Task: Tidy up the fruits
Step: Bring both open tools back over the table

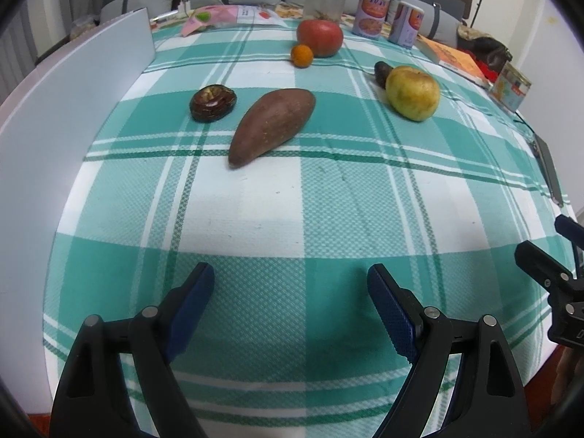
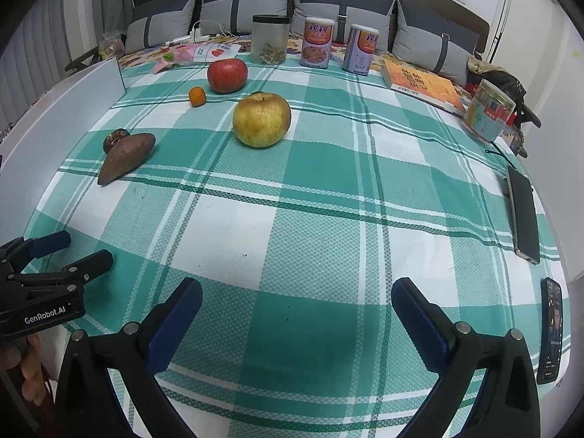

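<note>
- Nearest, both tools hang over bare checked tablecloth (image 2: 299,219). The left gripper (image 1: 292,292) has its blue pads spread wide with nothing between them, and the right gripper (image 2: 297,306) is likewise wide apart and empty.
- Neither is close to any produce, so the step in hand looks like an approach to a first pick.
- Next out, left of centre, lies the sweet potato (image 1: 272,124), long and tapered, its narrow end toward the near left. The jaws should cross its thicker middle rather than the tip, where they would slip.
- Just left of it, apart from it, sits a dark brown round fruit (image 1: 212,103), which may be a mangosteen. It is low, so the pads should come down nearly to the cloth.
- On the right stands a yellow apple (image 1: 412,93), with a small dark item (image 1: 381,73) touching its far left side. The right gripper is the natural one for it, and should close across its widest part without nudging that neighbour.
- Farther back, a small orange (image 1: 302,55) sits just in front of a red apple (image 1: 320,37), about touching. I would lift the orange first.
- At the far edge stand a clear jar (image 2: 270,40), two printed cans (image 2: 317,42) and a book (image 2: 423,85).
- Two phones (image 2: 523,215) lie along the right edge, so the right arm should swing clear of them.
- No bowl or tray shows, so where the fruits go cannot be told.
</note>
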The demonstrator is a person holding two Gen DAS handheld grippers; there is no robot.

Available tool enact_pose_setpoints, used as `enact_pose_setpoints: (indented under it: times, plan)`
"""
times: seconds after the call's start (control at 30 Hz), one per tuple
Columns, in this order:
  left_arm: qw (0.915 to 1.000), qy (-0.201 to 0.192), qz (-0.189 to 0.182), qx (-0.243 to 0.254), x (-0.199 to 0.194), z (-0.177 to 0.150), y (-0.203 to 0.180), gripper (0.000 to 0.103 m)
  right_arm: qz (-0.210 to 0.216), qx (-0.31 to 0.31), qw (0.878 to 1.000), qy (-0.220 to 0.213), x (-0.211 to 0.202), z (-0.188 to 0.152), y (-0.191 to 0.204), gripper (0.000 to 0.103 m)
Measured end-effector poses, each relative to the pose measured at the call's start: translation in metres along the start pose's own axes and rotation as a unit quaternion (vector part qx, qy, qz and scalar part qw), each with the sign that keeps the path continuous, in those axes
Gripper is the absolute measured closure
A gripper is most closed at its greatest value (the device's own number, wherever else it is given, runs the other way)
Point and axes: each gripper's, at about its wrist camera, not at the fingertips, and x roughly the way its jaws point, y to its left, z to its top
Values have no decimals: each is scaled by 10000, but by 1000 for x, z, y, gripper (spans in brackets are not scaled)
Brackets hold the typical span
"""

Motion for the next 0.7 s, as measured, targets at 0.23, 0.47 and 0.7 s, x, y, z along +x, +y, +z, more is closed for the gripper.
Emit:
enact_pose_setpoints:
  times: [0.23,0.47,0.7]
  plan:
    - [9996,-138,160,181,6,3,-3,14,-40,12,10000,65,9,0,-3,0]
    - [9988,-265,244,324,9,-1,-6,7,-29,96,9999,4,36,-1,-8,0]
    - [9984,-310,259,395,11,-1,-5,3,59,236,9997,-84,50,-7,-12,0]
